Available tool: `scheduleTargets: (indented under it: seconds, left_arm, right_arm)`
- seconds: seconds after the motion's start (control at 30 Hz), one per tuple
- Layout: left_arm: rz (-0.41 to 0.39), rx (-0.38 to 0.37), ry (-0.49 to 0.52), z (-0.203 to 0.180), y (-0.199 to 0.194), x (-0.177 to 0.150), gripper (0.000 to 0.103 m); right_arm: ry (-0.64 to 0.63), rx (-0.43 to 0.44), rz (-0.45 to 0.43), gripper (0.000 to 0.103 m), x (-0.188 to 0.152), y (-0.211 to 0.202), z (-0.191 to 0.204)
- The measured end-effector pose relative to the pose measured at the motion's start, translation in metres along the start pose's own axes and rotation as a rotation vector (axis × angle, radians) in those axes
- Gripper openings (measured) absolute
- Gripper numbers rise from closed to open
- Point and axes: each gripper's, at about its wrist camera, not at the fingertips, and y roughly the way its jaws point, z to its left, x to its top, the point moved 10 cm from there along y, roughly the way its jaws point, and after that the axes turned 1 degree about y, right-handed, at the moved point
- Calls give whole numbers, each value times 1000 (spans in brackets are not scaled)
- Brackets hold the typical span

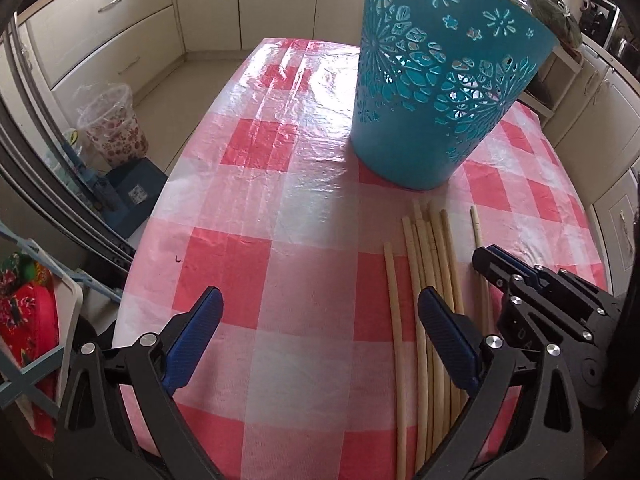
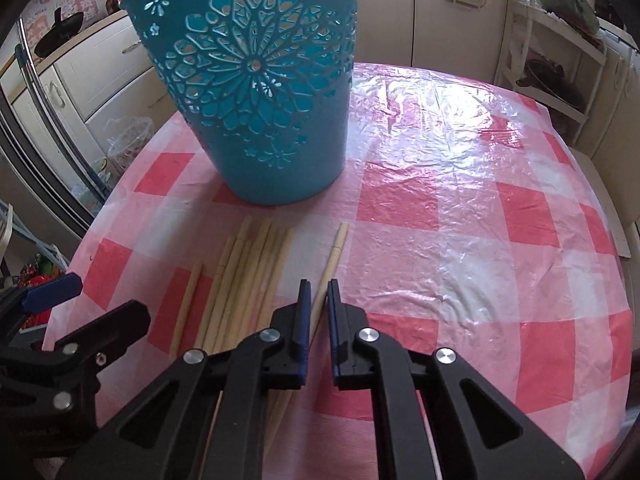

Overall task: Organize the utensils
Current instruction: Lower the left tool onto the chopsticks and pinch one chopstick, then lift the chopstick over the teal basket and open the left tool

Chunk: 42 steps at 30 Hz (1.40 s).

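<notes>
A teal cut-out basket (image 1: 440, 80) (image 2: 260, 92) stands upright on the red-and-white checked table (image 1: 304, 160) (image 2: 460, 200). Just in front of it lie several pale wooden sticks (image 1: 428, 248) (image 2: 248, 272) side by side. One single stick (image 1: 476, 224) (image 2: 338, 244) lies apart on their right. My right gripper (image 2: 319, 284) (image 1: 486, 254) is shut on that single stick, low over the cloth. My left gripper (image 1: 320, 300) stands open to the left of the bundle, with only cloth between its fingers; its right finger overlaps the sticks. Its blue pad (image 2: 52, 288) shows at the left edge of the right wrist view.
Cream cabinets (image 1: 100, 20) surround the table. A floral bin lined with plastic (image 1: 112, 128) and a blue box (image 1: 136, 188) sit on the floor at the left. A white shelf rack (image 2: 552, 60) stands at the far right. Red floral cloth (image 1: 24, 320) hangs at the near left.
</notes>
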Motion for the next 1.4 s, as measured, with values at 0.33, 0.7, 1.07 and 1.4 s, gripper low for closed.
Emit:
scheduleTargets:
  seconds: [0.33, 0.7, 1.07, 1.4]
  left_arm:
    - [-3, 82, 59, -13, 20, -2, 80]
    - [-2, -102, 201, -38, 10, 3, 5]
    - [-273, -341, 88, 6, -135, 96, 5]
    - [-736, -312, 46, -49, -212, 237, 5]
  right_arm:
    - [54, 54, -5, 9, 0, -2, -22]
    - [78, 96, -19, 9, -7, 3, -13]
    - [91, 95, -22, 9, -10, 1, -13]
    - [100, 101, -34, 9, -10, -1, -14]
